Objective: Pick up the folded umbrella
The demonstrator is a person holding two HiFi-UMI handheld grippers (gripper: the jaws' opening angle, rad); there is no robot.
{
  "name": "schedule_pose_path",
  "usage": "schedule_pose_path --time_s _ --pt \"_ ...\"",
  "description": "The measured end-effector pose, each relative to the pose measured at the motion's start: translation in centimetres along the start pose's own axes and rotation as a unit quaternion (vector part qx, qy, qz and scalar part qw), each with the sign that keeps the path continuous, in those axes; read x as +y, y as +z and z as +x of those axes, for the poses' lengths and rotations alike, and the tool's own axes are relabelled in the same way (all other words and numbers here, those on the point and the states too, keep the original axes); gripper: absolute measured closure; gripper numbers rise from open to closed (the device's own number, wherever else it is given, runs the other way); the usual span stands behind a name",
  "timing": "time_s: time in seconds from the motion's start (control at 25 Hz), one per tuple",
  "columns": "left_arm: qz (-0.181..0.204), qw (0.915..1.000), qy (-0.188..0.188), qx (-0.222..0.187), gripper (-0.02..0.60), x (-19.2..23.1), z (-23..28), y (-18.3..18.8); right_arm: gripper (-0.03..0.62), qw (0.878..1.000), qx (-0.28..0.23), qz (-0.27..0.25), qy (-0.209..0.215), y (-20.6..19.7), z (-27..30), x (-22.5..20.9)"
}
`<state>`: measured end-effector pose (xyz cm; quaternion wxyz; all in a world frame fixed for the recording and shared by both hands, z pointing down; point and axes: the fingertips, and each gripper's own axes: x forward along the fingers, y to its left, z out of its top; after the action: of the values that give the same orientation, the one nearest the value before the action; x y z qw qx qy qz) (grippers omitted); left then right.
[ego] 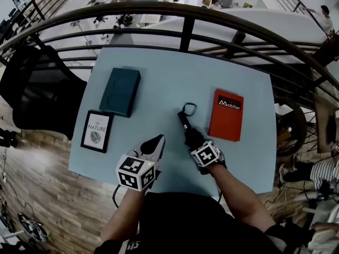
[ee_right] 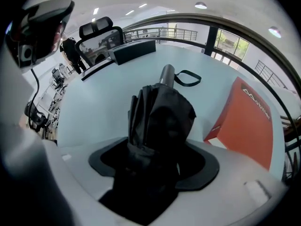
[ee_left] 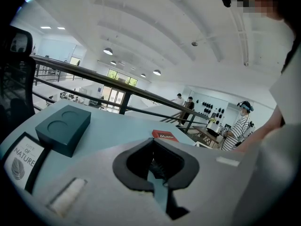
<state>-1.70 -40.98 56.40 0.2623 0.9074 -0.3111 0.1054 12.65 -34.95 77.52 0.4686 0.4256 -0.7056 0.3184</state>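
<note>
The folded black umbrella (ego: 187, 132) lies near the middle of the pale blue table (ego: 164, 73), with its handle and wrist strap pointing away from me. My right gripper (ego: 192, 142) points steeply down over its near end. In the right gripper view the bunched fabric of the umbrella (ee_right: 162, 107) fills the gap between the jaws, and the right gripper (ee_right: 153, 161) is shut on it. My left gripper (ego: 157, 141) hovers just left of the umbrella, nearly level, and holds nothing. Seen through its own camera, the left gripper (ee_left: 153, 142) has its tips together.
A red book (ego: 226, 115) lies right of the umbrella. A dark teal box (ego: 120, 91) and a framed card (ego: 97, 130) sit at the left. A curved black railing (ego: 185, 33) runs behind the table, and a black chair (ego: 37, 89) stands off its left edge.
</note>
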Motion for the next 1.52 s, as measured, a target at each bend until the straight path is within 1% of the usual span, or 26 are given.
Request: schedule_pose_path --time_s 0.08,0.16,0.32,0.44,0.56,0.68,0.76,0.88,1.0,1.12,1.24,1.4,1.48,1.52 --pt "-0.002 1.0000 0.006 -0.004 0.575 -0.3 -0.5 0.0 0.304 1.000 -0.012 0.017 0.001 0.0 -0.4 -0.3" --pt "-0.003 0.9999 0.015 -0.006 0.575 -0.6 -1.1 -0.1 0.318 0.999 -0.027 0.043 0.012 -0.1 -0.4 -0.7" --pt "-0.001 0.9994 0.033 -0.010 0.575 -1.4 -2.5 -0.3 0.321 0.994 -0.052 0.093 0.039 -0.4 -1.2 -1.0" --pt "-0.001 0.9987 0.048 -0.018 0.575 -2.7 -3.6 -0.1 0.322 0.990 -0.078 0.103 0.057 -0.7 -2.9 -1.1" --pt "0.003 0.9978 0.061 -0.026 0.575 -4.0 -4.3 -0.1 0.322 0.982 -0.121 0.116 0.091 0.0 -4.8 -1.0" --pt "0.017 0.9969 0.071 -0.030 0.575 -4.9 -5.0 0.3 0.322 0.967 -0.183 0.120 0.133 2.0 -7.4 -0.4" --pt "0.030 0.9957 0.081 -0.033 0.575 -5.0 -5.9 1.5 0.322 0.957 -0.225 0.108 0.148 3.6 -9.9 -0.3" --pt "0.043 0.9934 0.094 -0.050 0.575 -5.2 -7.6 3.8 0.322 0.947 -0.272 0.089 0.148 5.2 -14.1 -0.6" --pt "0.060 0.9897 0.108 -0.073 0.575 -4.6 -9.2 6.1 0.322 0.932 -0.321 0.083 0.146 8.0 -18.1 -0.8" --pt "0.069 0.9879 0.114 -0.079 0.575 -4.1 -10.7 6.8 0.322 0.919 -0.359 0.074 0.147 9.9 -21.3 0.1" --pt "0.078 0.9871 0.117 -0.077 0.575 -3.3 -12.1 7.1 0.321 0.904 -0.398 0.051 0.148 12.3 -24.2 1.7" --pt "0.100 0.9839 0.126 -0.079 0.575 -2.3 -14.6 7.7 0.321 0.873 -0.460 0.024 0.160 15.3 -28.2 3.9" --pt "0.101 0.9820 0.133 -0.089 0.575 -1.6 -16.0 8.2 0.321 0.855 -0.488 0.027 0.171 16.5 -30.0 4.8" --pt "0.101 0.9809 0.136 -0.095 0.575 -1.2 -16.7 8.5 0.321 0.844 -0.503 0.035 0.180 16.9 -31.0 5.3"
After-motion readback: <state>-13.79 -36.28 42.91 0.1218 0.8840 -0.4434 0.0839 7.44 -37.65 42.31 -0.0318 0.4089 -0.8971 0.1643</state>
